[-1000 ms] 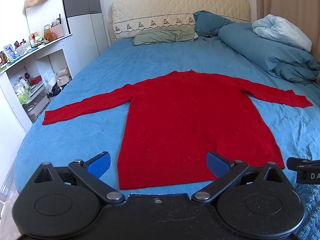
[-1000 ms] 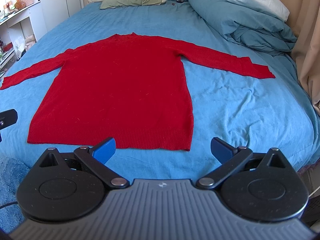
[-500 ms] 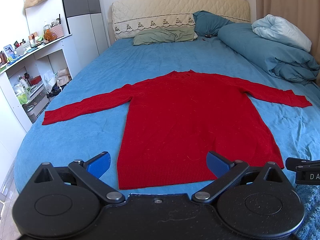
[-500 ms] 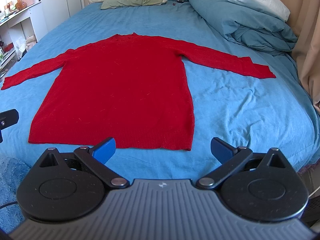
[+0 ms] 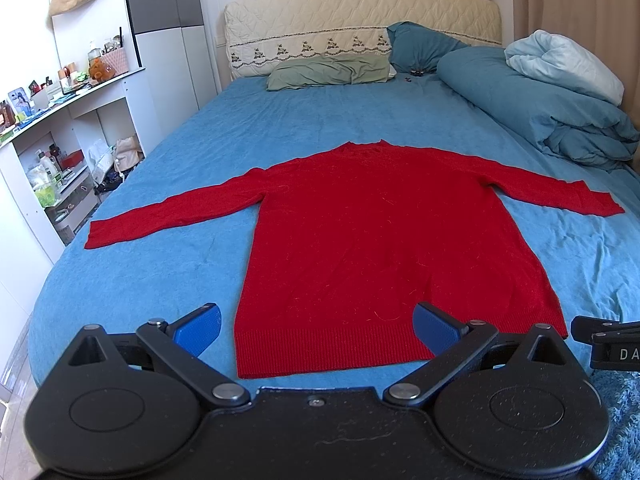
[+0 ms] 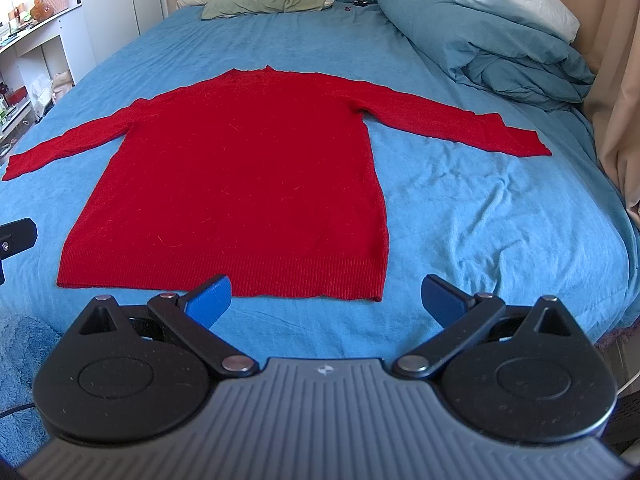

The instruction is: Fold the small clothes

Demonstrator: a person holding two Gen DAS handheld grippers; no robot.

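A red long-sleeved sweater (image 5: 372,240) lies flat on the blue bed, both sleeves spread out, hem toward me. It also shows in the right wrist view (image 6: 244,176). My left gripper (image 5: 316,328) is open and empty, above the hem's left half. My right gripper (image 6: 326,300) is open and empty, just short of the hem's right corner. A part of the right gripper (image 5: 608,346) shows at the right edge of the left wrist view. A part of the left gripper (image 6: 16,238) shows at the left edge of the right wrist view.
A rolled blue duvet (image 5: 532,108) with a pale one on it lies at the bed's far right. A green pillow (image 5: 328,74) and a blue pillow (image 5: 420,46) lie by the headboard. White shelves (image 5: 60,140) stand left of the bed. A curtain (image 6: 616,92) hangs at the right.
The right wrist view has shifted very slightly forward. Nothing else has visibly changed; both grippers stay open.
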